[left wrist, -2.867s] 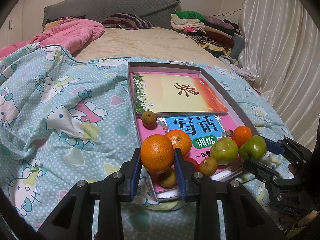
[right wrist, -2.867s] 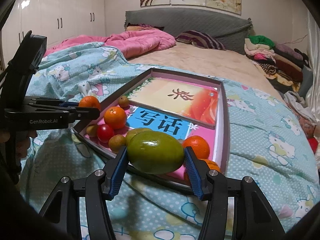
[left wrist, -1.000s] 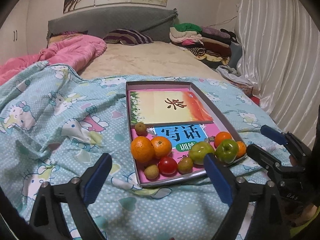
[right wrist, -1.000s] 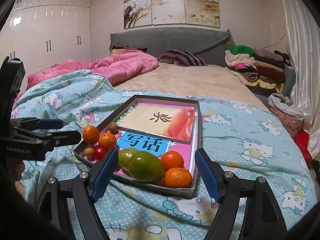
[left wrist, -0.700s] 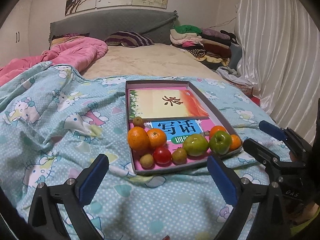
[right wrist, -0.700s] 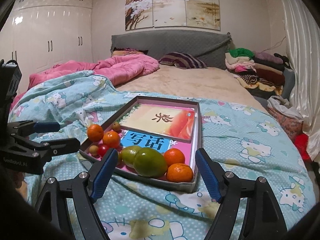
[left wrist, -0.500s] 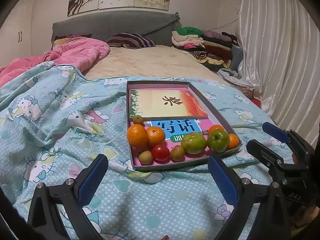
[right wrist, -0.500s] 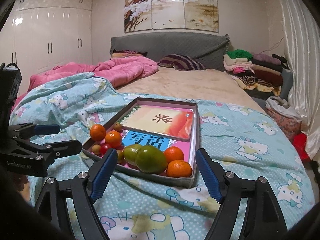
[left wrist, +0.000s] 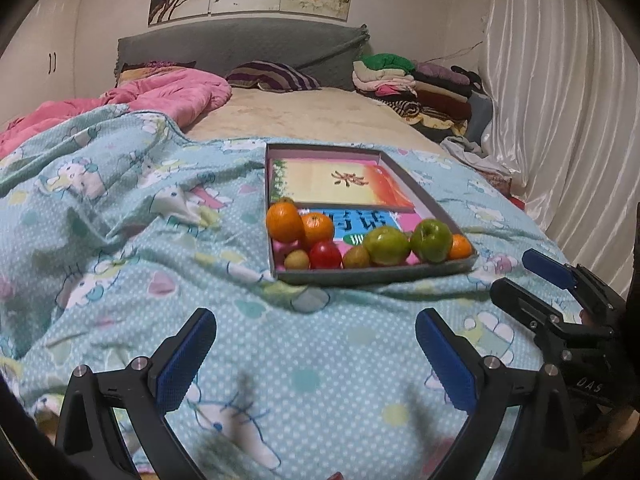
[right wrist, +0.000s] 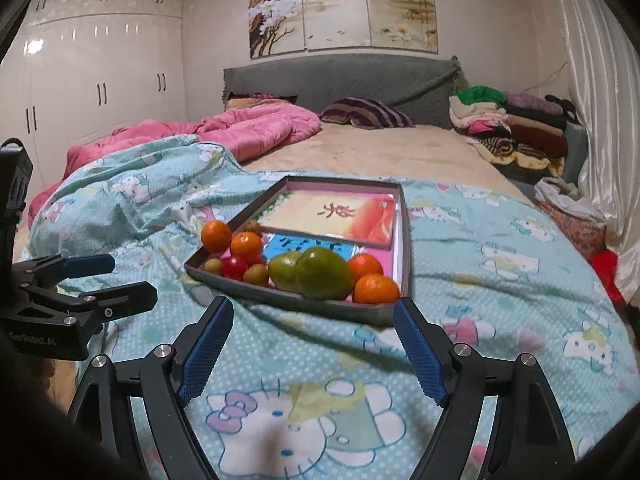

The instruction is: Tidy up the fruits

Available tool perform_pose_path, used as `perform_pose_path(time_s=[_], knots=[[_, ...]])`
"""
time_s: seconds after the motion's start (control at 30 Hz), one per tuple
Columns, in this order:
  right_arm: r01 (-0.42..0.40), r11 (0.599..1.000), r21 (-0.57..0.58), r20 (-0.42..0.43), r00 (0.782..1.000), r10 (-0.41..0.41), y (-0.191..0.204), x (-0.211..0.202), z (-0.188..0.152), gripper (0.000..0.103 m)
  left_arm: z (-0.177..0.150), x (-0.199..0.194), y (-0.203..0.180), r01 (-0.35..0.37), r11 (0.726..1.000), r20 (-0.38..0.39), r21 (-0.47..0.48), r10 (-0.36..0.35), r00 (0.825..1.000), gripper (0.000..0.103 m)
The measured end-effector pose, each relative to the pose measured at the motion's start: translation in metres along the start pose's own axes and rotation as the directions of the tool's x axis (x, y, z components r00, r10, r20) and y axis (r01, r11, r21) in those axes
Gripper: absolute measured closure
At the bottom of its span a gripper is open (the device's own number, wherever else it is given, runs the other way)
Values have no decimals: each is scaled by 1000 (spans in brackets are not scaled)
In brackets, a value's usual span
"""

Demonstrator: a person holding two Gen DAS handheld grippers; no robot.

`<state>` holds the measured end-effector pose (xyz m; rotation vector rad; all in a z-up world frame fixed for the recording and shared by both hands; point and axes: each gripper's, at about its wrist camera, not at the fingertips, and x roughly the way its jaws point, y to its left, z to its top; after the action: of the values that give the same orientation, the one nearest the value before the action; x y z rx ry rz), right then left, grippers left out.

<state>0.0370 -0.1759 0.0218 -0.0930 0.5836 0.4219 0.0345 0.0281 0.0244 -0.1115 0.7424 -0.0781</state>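
Note:
A shallow grey tray (left wrist: pixel 372 277) (right wrist: pixel 288 300) lies on the bed with two picture books in it. Along its near end sits a row of fruit: two oranges (left wrist: pixel 284 222) (right wrist: pixel 216 236), a red tomato (left wrist: pixel 325 255), small brown fruits (left wrist: pixel 297 259), a green fruit (left wrist: pixel 386 245), a green apple (left wrist: pixel 430 240) (right wrist: pixel 324 274) and two more oranges (right wrist: pixel 376 289). My left gripper (left wrist: pixel 314 320) (right wrist: pixel 128 278) is open and empty, short of the tray. My right gripper (right wrist: pixel 313 308) (left wrist: pixel 516 276) is also open and empty, just before the tray's near wall.
A blue cartoon-print quilt (left wrist: pixel 120 240) covers the near half of the bed, rumpled at the left. A pink duvet (right wrist: pixel 224 132), a striped pillow (right wrist: pixel 366 116) and folded clothes (right wrist: pixel 508 120) lie further back. A white curtain (left wrist: pixel 560 120) hangs at the right.
The left gripper has let go of an orange and the right of the green apple; both fruits now lie in the tray. Both grippers have opened wide and drawn back from it.

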Motion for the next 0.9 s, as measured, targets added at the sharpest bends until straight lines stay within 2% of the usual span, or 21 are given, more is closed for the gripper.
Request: perform_pose_path(time_s=[0.2,0.53,0.73,0.9], knots=[[35,999,-12,-4,999,-35,3,-9,-14,20,-14,1,3,-14,1000,-22,-9,14,1000,2],[42,999,17,-12,999,-42,5,-18,-36,20,-32,-3,1,-13,1000,-35,-9,13,999,2],[45,999,12,-24,999,-45,9,-15,-45,20,-41,0,-8,20,1000,-58,7,-19,998,2],[52,999,9,-24,998,-52,8,-14,-46,20,-45,3,-10,18,1000,-68,7,-17,998,2]])
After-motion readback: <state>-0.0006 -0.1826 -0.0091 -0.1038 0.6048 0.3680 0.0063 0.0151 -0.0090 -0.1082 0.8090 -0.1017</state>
